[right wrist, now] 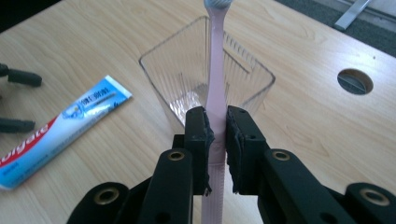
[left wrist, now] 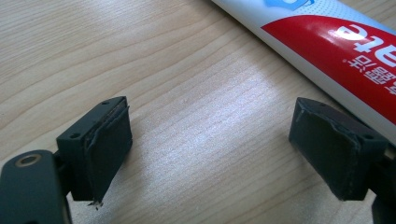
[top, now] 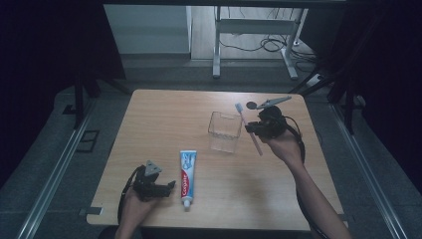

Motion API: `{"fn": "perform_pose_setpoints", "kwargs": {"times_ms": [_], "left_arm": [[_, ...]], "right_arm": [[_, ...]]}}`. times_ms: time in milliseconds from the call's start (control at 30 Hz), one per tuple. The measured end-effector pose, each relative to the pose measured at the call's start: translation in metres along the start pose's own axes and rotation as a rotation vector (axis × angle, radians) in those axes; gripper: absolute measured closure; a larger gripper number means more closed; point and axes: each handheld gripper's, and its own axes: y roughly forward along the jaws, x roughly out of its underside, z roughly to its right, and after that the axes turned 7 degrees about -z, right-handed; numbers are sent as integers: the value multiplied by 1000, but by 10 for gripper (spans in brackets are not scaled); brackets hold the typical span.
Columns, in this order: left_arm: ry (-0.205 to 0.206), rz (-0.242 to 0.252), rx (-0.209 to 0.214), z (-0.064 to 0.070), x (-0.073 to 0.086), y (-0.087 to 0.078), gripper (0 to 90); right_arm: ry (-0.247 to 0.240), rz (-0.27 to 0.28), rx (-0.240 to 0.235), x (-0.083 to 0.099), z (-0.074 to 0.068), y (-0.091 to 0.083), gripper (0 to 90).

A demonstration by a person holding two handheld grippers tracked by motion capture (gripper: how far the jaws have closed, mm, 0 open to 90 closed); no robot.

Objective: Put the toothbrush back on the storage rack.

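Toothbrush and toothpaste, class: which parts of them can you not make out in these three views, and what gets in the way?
- Toothbrush: right gripper view, the top edge cuts its bristles; the right hand-held gripper covers the handle where it clamps.
- Toothpaste tube: left gripper view, both ends run past the frame; the lettering is cropped.
- Toothpaste tube cap: high view, too small to tell whether it is on.
- Clear cup: high view, too dim to judge its contents.

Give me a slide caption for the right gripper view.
Right gripper clamps a pink toothbrush before a clear cup.

Toothpaste tube (top: 187, 177) near table's (top: 164, 119) front edge, clear cup (top: 224, 131) behind it, to the right
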Motion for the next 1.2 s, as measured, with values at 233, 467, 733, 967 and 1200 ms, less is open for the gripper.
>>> {"fn": "perform_pose_setpoints", "kwargs": {"times_ms": [233,467,733,967,1200], "left_arm": [[-2,2,0,0,0,0,131],[-3,2,-1,0,0,0,131],[-3,1,-2,0,0,0,131],[0,0,-2,0,0,0,131],[1,-1,-2,0,0,0,131]], "right_arm": [[-3,39,14,-13,-3,3,786],[-3,75,22,-24,-5,7,786],[3,102,18,-37,-7,13,786],[13,138,11,-49,-10,17,787],[12,166,16,-58,-13,24,786]]}}
